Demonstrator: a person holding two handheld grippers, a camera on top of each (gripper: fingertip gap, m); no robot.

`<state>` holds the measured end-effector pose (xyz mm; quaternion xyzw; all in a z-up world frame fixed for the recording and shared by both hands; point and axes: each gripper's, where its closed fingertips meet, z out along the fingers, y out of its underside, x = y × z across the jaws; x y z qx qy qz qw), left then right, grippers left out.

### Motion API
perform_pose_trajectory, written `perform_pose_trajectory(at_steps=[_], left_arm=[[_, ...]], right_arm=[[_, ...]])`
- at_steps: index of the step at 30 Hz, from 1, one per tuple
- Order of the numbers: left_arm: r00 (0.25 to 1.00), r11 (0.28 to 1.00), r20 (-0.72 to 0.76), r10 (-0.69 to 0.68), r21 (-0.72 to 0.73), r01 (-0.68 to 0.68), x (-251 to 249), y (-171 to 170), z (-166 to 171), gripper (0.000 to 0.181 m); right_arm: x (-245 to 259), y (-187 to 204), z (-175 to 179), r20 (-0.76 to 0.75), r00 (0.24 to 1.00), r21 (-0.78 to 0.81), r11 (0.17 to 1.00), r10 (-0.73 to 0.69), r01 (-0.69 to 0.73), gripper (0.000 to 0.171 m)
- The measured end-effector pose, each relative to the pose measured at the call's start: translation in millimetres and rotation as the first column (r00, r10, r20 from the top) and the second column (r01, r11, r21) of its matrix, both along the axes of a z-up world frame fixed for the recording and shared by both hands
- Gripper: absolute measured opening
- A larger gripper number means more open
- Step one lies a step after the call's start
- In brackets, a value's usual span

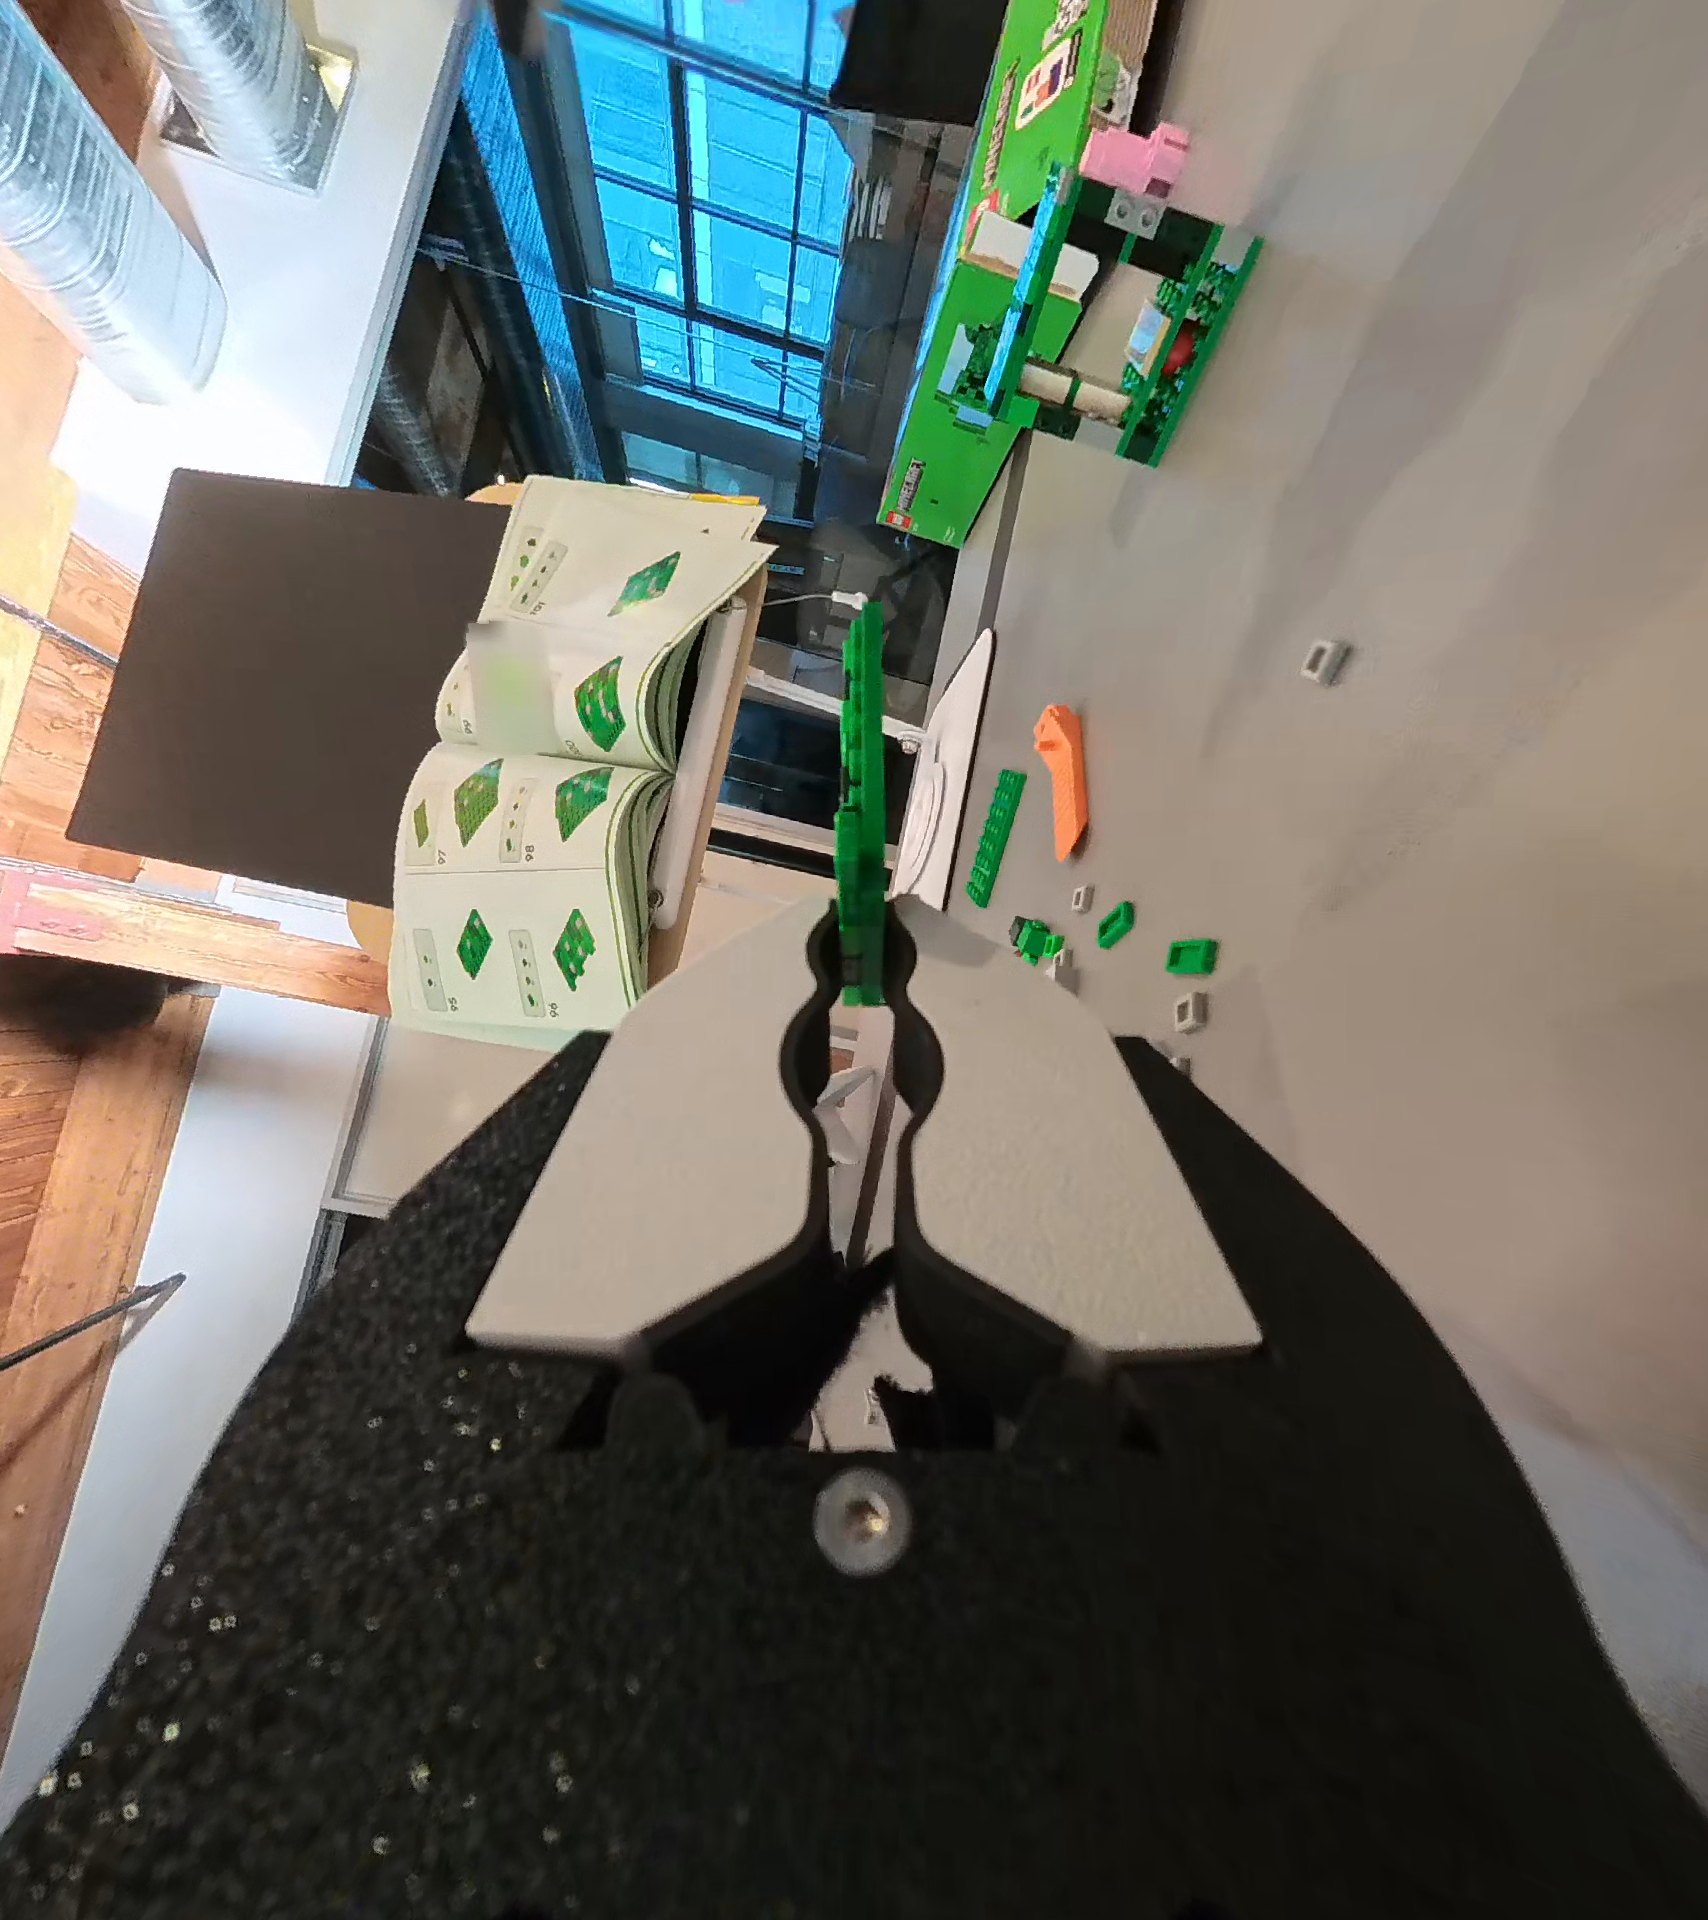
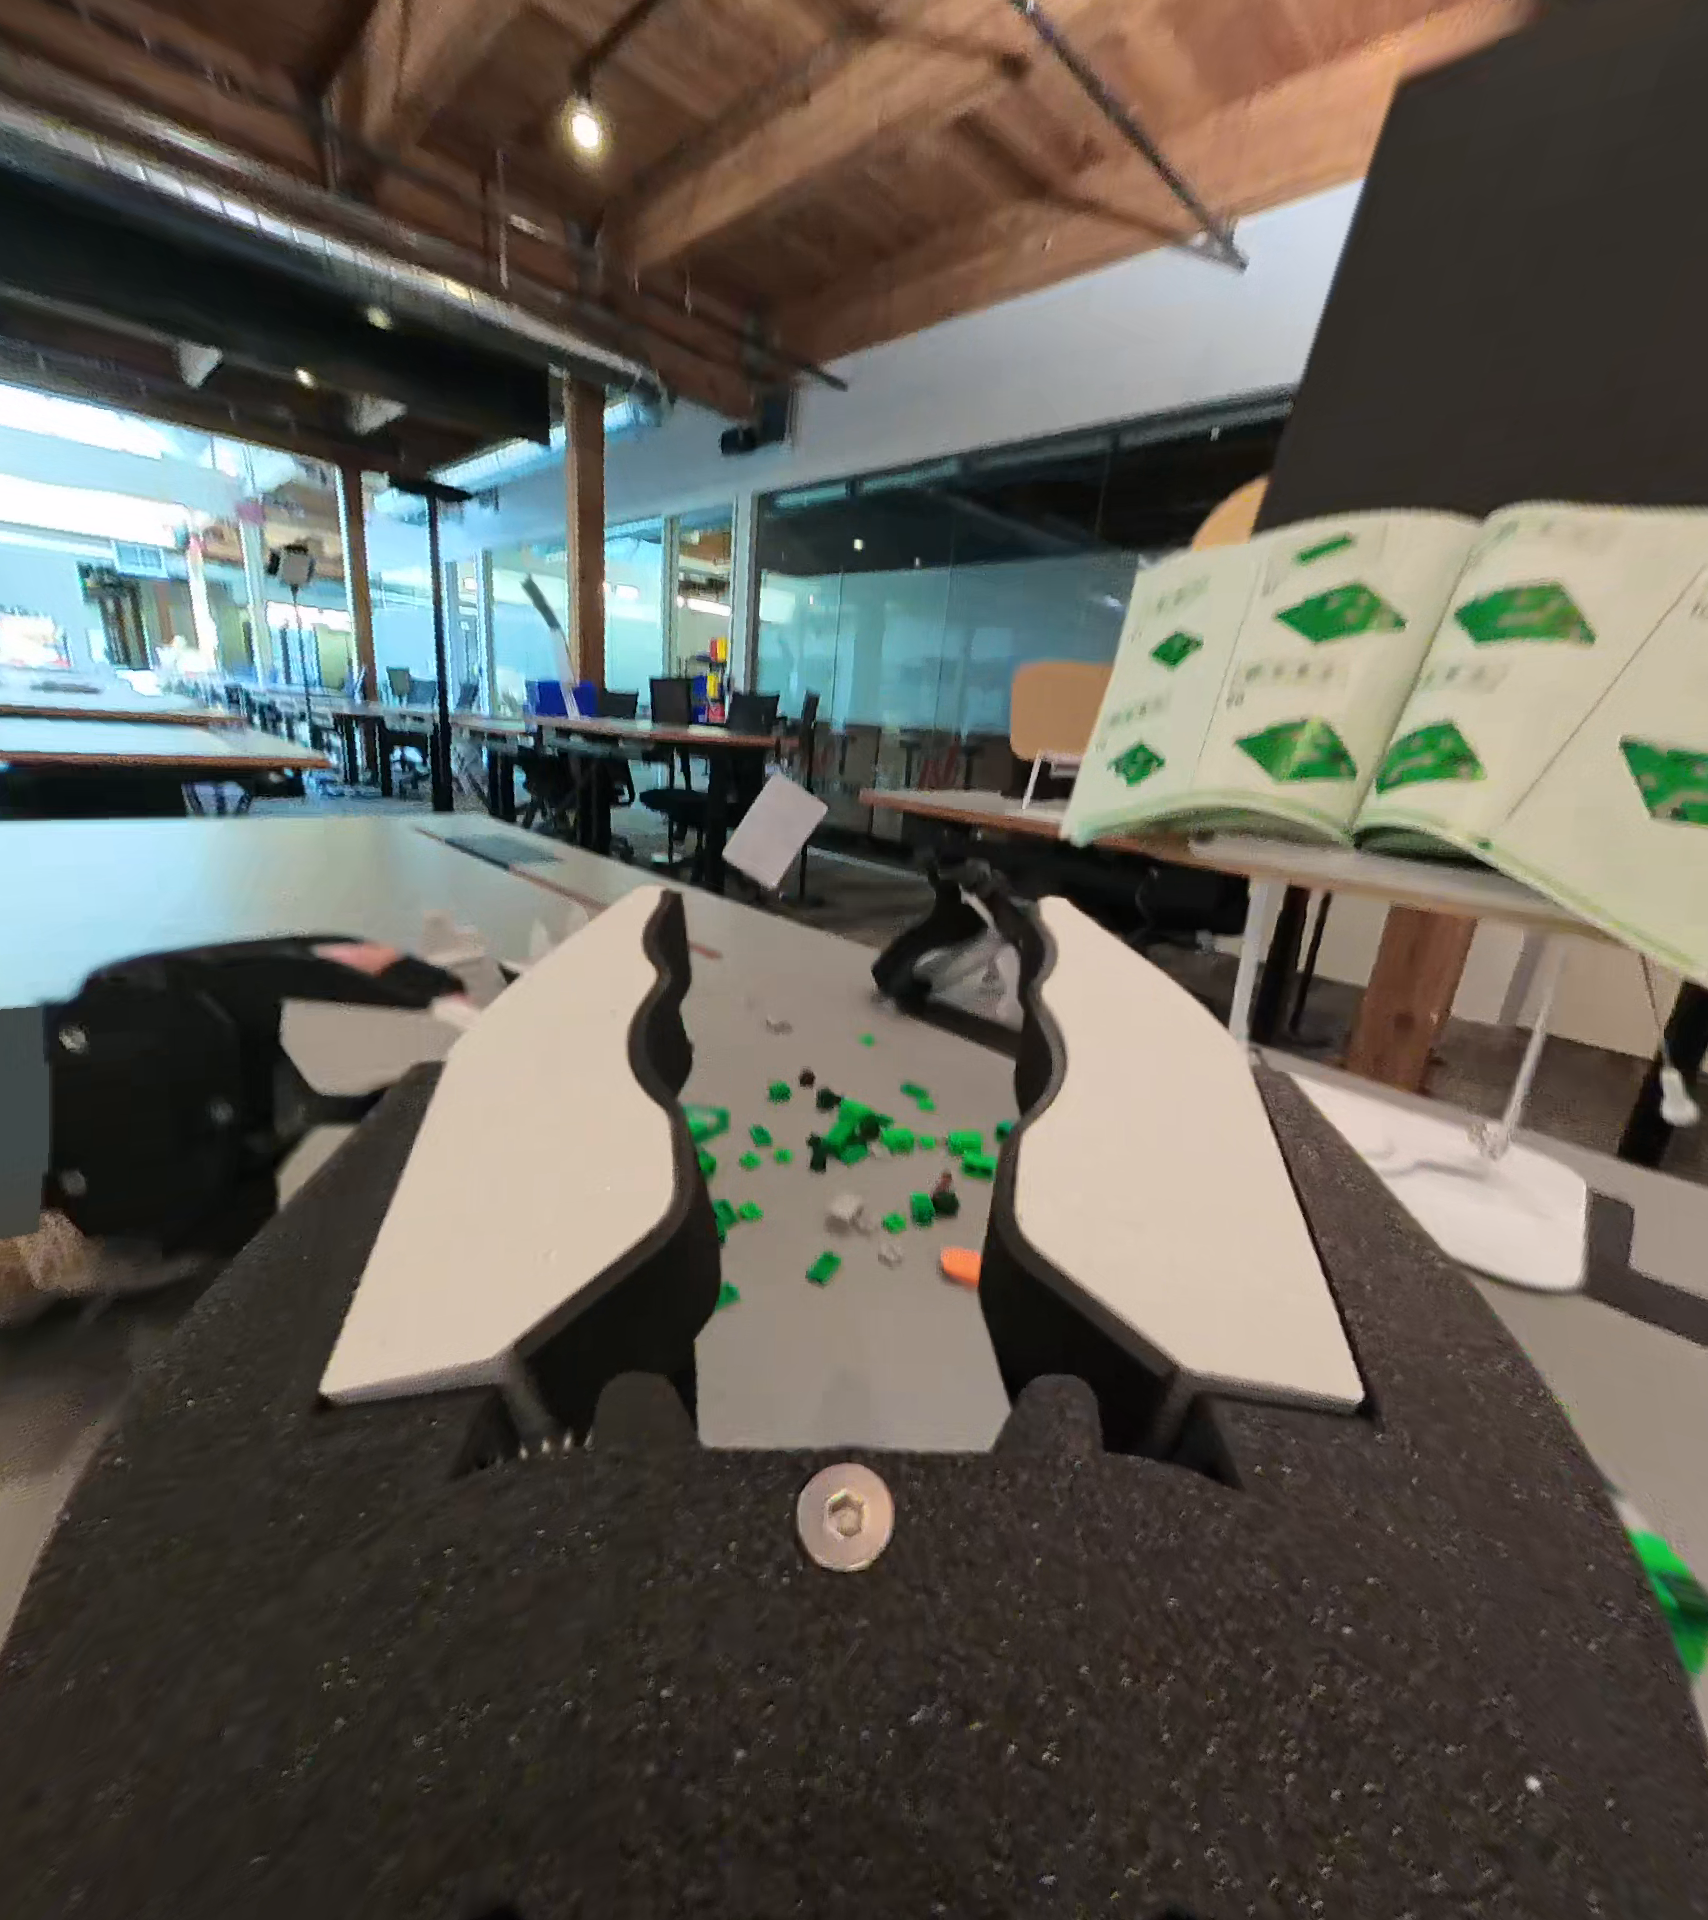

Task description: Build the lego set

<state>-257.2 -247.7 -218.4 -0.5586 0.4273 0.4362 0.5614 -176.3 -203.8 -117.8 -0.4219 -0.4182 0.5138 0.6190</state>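
Note:
My left gripper (image 1: 860, 935) is shut on a green lego plate assembly (image 1: 862, 769), held edge-on and sticking out past the fingertips, above the grey table (image 1: 1504, 790). My right gripper (image 2: 858, 914) is open and empty, raised over a scatter of small green, grey and dark loose pieces (image 2: 860, 1132) on the table. In the left wrist view a long green plate (image 1: 995, 836), an orange brick separator (image 1: 1063, 779) and a few small green and grey pieces (image 1: 1191, 954) lie on the table. A partly built green model (image 1: 1156, 343) stands farther off.
The open instruction booklet (image 1: 538, 790) sits on a white stand; it also shows in the right wrist view (image 2: 1452, 686), with the stand's base (image 2: 1484, 1205) on the table. A green set box (image 1: 995, 260) and a pink piece (image 1: 1141, 156) are by the model. A black device (image 2: 185, 1081) is at the left. The tips of one gripper are about 15 cm away from the tips of the other.

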Motion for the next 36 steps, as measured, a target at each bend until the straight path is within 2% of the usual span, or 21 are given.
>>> perform_pose_trajectory(at_steps=[4, 11, 15, 20, 26, 29, 30, 32, 36], left_arm=[[1.000, 1.000, -0.011, -0.004, 0.003, 0.004, 0, -2, 0, 0.006], [1.000, 1.000, 0.000, 0.006, 0.028, -0.006, -2, -4, 6, 0.006], [0.999, 1.000, 0.037, -0.013, 0.026, 0.012, 1, -6, 5, 0.006], [0.999, 1.000, 0.038, -0.010, 0.025, 0.009, 1, -6, 4, 0.006], [1.000, 1.000, 0.028, -0.004, 0.030, 0.004, -1, -7, 4, 0.006], [0.999, 0.998, -0.012, 0.049, 0.047, -0.048, -16, -8, 7, 0.006], [0.997, 0.996, -0.018, 0.076, 0.056, -0.075, -24, -9, 9, 0.006], [0.990, 0.988, -0.012, 0.138, 0.077, -0.136, -46, -12, 13, 0.006], [0.972, 0.973, -0.076, 0.224, 0.078, -0.218, -82, -23, 13, 0.005]], right_arm=[[3, -14, 18, -0.052, 0.999, -0.023, 1.000, 0.015, -0.016, 0.061], [-11, -16, -27, 0.024, 0.999, -0.027, 0.999, 0.022, -0.021, 0.051], [-27, -39, -60, 0.113, 0.983, -0.011, 0.990, 0.143, -0.142, 0.050], [-32, -54, -68, 0.133, 0.981, 0.097, 0.983, 0.140, -0.153, 0.044], [-30, -49, -66, 0.115, 0.983, 0.049, 0.988, 0.143, -0.149, 0.040], [-30, -46, -66, 0.115, 0.983, 0.022, 0.989, 0.144, -0.147, 0.039], [-30, -45, -67, 0.128, 0.981, 0.012, 0.989, 0.148, -0.151, 0.037], [-30, -49, -75, 0.208, 0.955, -0.005, 0.976, 0.213, -0.217, 0.016], [-38, -39, -104, 0.462, 0.843, -0.076, 0.959, 0.276, -0.273, 0.016]])
